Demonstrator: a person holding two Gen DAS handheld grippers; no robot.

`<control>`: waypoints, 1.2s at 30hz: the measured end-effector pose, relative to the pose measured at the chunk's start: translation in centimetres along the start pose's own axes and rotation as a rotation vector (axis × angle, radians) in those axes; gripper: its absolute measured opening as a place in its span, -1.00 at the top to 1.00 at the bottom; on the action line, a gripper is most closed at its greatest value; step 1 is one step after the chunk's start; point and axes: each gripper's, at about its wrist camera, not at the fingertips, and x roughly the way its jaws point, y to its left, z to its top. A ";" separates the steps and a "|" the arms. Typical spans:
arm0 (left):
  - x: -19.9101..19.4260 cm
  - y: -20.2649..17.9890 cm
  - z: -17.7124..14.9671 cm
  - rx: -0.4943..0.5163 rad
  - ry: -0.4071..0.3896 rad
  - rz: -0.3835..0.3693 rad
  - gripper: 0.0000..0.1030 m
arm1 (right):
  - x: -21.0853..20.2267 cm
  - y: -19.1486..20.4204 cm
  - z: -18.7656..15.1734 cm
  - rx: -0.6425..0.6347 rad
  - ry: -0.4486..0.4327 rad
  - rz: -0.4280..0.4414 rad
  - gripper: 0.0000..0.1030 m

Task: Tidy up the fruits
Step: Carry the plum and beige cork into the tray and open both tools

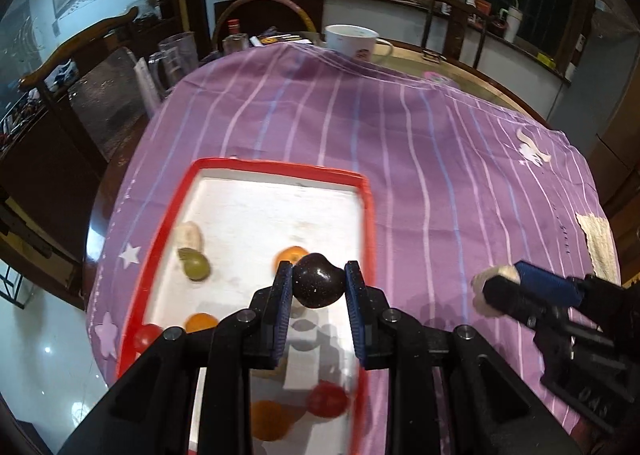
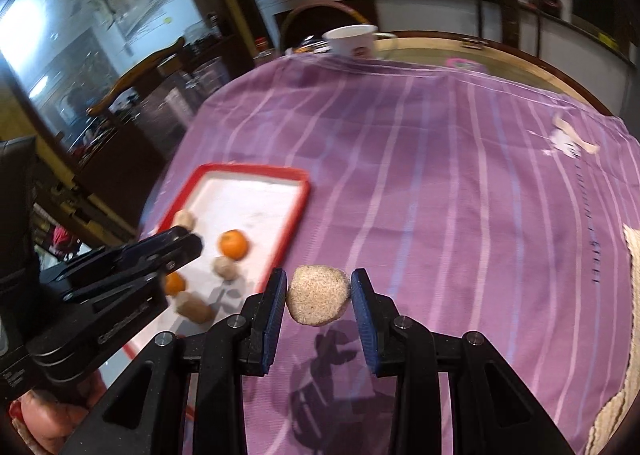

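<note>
Left tongs pinch a glossy dark plum; right tongs pinch a rough tan fruit.

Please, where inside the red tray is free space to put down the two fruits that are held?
The far half of the red tray is bare, beyond the orange and green fruit. The near half is crowded with fruit. The left gripper holds the dark fruit, the right gripper the tan fruit.

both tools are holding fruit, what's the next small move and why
Probably lower the left tool a little and open it. Its dark plum already hangs above the white floor of the red tray, with bare space below, clear of the orange. The right tool grips a tan fruit over the purple cloth, outside the tray, so it should go second.
</note>
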 end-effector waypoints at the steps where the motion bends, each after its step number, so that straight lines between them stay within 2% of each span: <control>1: 0.1 0.6 0.1 -0.005 0.000 0.003 0.52 | 0.2 0.6 0.0 -0.006 0.002 0.009 0.29; 12: 2.2 5.6 0.3 -0.048 0.023 0.029 0.52 | 3.7 6.1 -0.1 -0.075 0.043 0.037 0.29; 26: 4.6 7.2 0.2 -0.043 0.064 0.026 0.52 | 7.0 7.0 0.1 -0.078 0.081 0.044 0.29; 36: 6.7 8.3 -0.2 -0.067 0.112 0.031 0.51 | 9.0 8.3 -0.1 -0.160 0.102 0.033 0.28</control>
